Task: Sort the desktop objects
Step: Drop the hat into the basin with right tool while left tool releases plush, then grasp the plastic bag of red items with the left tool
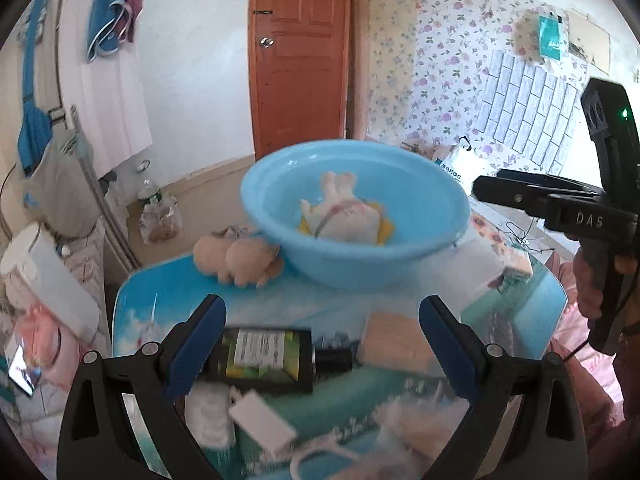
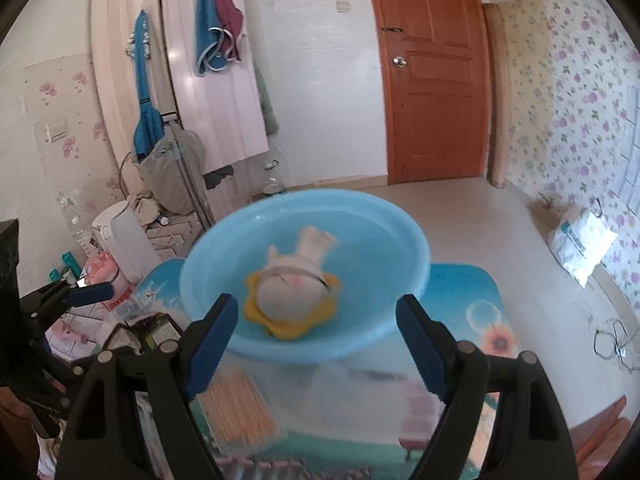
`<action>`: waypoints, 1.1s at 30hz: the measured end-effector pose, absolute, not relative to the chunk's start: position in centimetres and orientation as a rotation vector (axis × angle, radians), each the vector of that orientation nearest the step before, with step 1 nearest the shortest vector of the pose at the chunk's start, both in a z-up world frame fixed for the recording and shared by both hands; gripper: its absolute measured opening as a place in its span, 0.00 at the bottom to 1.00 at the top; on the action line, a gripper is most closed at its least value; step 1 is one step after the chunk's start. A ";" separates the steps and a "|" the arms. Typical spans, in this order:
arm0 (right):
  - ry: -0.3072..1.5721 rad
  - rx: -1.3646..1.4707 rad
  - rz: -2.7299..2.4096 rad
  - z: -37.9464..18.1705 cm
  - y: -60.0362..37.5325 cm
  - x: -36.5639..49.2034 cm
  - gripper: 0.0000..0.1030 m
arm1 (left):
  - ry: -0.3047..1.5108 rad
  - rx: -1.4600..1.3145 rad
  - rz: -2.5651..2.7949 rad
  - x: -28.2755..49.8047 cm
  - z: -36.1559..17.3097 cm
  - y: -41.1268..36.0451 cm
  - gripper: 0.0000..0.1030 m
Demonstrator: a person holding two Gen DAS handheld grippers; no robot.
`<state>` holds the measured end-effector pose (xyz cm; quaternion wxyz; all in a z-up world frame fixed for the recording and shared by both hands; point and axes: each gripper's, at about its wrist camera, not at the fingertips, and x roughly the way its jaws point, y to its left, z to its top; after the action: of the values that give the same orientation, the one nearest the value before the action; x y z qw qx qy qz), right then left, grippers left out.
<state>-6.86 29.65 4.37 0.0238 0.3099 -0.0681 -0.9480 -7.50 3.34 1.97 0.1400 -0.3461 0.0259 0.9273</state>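
Toy in basin (image 1: 340, 216): blurred; its face and kind cannot be told.
Dark bottle (image 1: 264, 354): near end hidden behind the left gripper's blue pad (image 1: 196, 350); label print too small to read.
White box (image 1: 262, 420): smeared by motion.
Stick packet (image 2: 240, 412): blurred, its near-left corner hidden by a gripper finger.
Table (image 2: 460, 280): near edge cut off.

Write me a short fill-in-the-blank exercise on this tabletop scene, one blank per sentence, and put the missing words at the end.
1. The plush toy lies inside the light ____ basin.
2. The dark bottle lies on its ____ on the table.
3. The left gripper has its jaws ____.
4. The door behind the table is ____.

Missing words: blue; side; open; shut
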 end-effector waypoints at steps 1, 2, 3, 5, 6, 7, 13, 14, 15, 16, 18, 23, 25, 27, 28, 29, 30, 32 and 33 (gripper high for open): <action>-0.224 0.976 -2.935 4.1 29.9 -6.6 0.80 | 0.059 -1.018 2.680 -7.0 1.5 3.0 0.95; -0.236 0.993 -2.936 3.8 30.2 -6.3 0.80 | 0.053 -1.031 2.681 -6.6 1.1 2.8 0.95; -0.244 1.010 -2.940 3.4 30.4 -5.9 0.80 | 0.050 -1.046 2.683 -6.3 0.8 2.6 0.95; -0.247 1.022 -2.947 3.0 30.6 -5.1 0.80 | 0.052 -1.079 2.684 -5.3 -0.1 2.1 0.95; -0.246 1.025 -2.950 2.9 30.7 -4.7 0.80 | 0.051 -1.090 2.683 -5.0 -0.5 2.0 0.95; -0.244 1.030 -2.952 2.8 30.7 -4.4 0.80 | 0.050 -1.103 2.683 -4.5 -0.8 1.8 0.95; -0.246 1.074 -2.947 1.7 30.8 -2.9 0.80 | 0.021 -1.148 2.684 -2.3 -2.3 0.9 0.95; -0.243 1.083 -2.944 1.5 30.8 -2.7 0.80 | 0.017 -1.157 2.678 -1.9 -2.6 0.7 0.95; -0.239 1.095 -2.940 1.2 30.8 -2.5 0.80 | 0.017 -1.163 2.674 -1.6 -2.8 0.7 0.95; -0.235 1.107 -2.936 0.9 30.8 -2.3 0.80 | 0.019 -1.172 2.670 -1.1 -3.1 0.6 0.95; -0.229 1.132 -2.929 0.4 30.8 -2.0 0.80 | 0.011 -1.185 2.661 -0.6 -3.5 0.7 0.95; -0.239 1.178 -2.926 -0.7 31.3 -1.3 0.80 | -0.009 -1.242 2.632 0.1 -5.1 1.0 0.95; -0.242 1.189 -2.924 -0.9 31.5 -1.0 0.80 | -0.001 -1.250 2.622 0.3 -5.6 1.3 0.95; -0.242 1.202 -2.922 -1.1 31.5 -0.8 0.80 | 0.011 -1.253 2.619 0.4 -5.8 1.5 0.95; -0.245 1.209 -2.919 -1.3 31.5 -0.8 0.80 | 0.019 -1.257 2.620 0.5 -5.9 1.7 0.95; -0.251 1.217 -2.915 -1.4 31.4 -0.7 0.80 | 0.024 -1.259 2.620 0.5 -6.0 1.8 0.95; -0.260 1.225 -2.906 -1.6 31.3 -0.6 0.80 | 0.027 -1.261 2.617 0.5 -6.1 1.9 0.95; -0.271 1.238 -2.885 -1.9 30.9 -0.4 0.80 | 0.030 -1.262 2.608 0.8 -6.1 2.1 0.95; -0.271 1.244 -2.869 -2.1 30.5 -0.3 0.80 | 0.028 -1.260 2.604 0.9 -6.1 2.2 0.95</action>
<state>-0.25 30.53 -2.07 0.0015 0.3962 -0.0864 -0.9141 0.89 2.18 -6.09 0.1240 -0.4322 0.0098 0.8931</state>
